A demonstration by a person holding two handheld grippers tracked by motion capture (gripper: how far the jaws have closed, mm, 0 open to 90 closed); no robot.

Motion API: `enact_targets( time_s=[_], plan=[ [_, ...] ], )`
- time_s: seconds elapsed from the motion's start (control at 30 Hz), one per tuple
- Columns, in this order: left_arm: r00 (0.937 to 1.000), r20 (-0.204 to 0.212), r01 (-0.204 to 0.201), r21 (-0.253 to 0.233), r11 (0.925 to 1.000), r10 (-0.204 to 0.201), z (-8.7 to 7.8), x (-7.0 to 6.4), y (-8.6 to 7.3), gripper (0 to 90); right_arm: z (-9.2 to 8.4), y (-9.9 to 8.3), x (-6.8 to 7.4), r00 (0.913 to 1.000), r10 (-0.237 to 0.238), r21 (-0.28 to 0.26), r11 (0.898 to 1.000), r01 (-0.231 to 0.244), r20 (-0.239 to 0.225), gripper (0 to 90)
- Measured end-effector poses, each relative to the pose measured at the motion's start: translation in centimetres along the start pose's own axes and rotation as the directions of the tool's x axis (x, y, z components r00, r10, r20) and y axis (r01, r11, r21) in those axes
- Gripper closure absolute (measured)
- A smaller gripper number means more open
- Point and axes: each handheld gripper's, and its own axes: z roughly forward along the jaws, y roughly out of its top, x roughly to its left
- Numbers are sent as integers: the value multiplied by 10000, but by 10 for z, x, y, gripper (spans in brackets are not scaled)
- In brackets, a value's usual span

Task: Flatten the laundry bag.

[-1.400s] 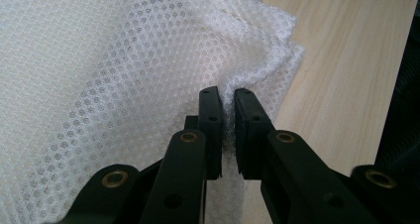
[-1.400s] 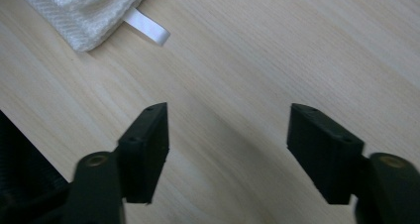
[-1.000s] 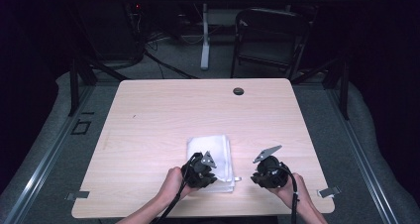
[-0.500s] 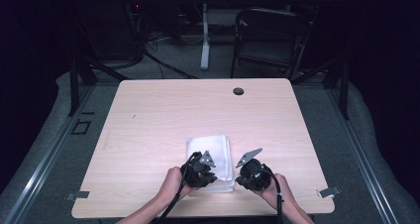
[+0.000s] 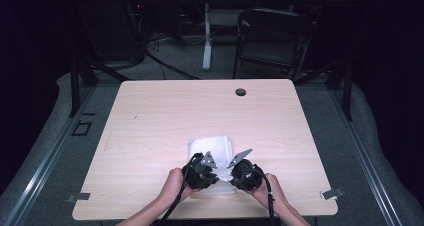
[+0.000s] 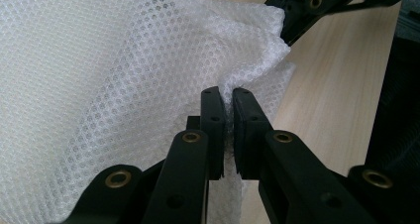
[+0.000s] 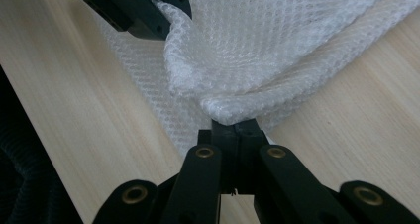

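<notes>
Both grippers crowded at near edge of table (image 5: 150,116), white mesh cloth (image 5: 210,147) bunched between them; wide bare wood left, right, beyond; small dark grommet (image 5: 241,92) far edge, well apart

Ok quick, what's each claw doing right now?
Left claw: closed, pinching the white mesh cloth.
Right claw: closed, gripping a folded edge of the same cloth.

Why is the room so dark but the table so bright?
High view: light falls on the table, the room behind stays dark. Left gripper view: the white mesh cloth is sharp, with clear holes. Right gripper view: the cloth looks softer, slightly blurred.
</notes>
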Motion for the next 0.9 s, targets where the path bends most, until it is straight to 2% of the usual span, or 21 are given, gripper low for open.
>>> enact_targets(
  time_s=[0.07, 0.17, 0.23, 0.9],
  plan=[
    [10000, -44, -38, 14, 10000, 38, 0, 0, 0, 848, 5, 1, 1, 9999, 100, -71, 9999, -101, -73, 900],
    [10000, -48, -61, -33, 10000, 61, -1, -1, 0, 849, 10, 0, 0, 9999, -22, 112, 9999, 23, -101, 900],
    [9999, -81, -81, -54, 10000, 81, -2, -1, 0, 850, 12, -1, 0, 9995, 121, -3, 9999, -121, -278, 900],
    [9984, -554, -149, -521, 9985, 120, -19, 0, -2, 854, 11, -4, -2, 9994, 358, 244, 9991, -358, -12, 900]
  ],
)
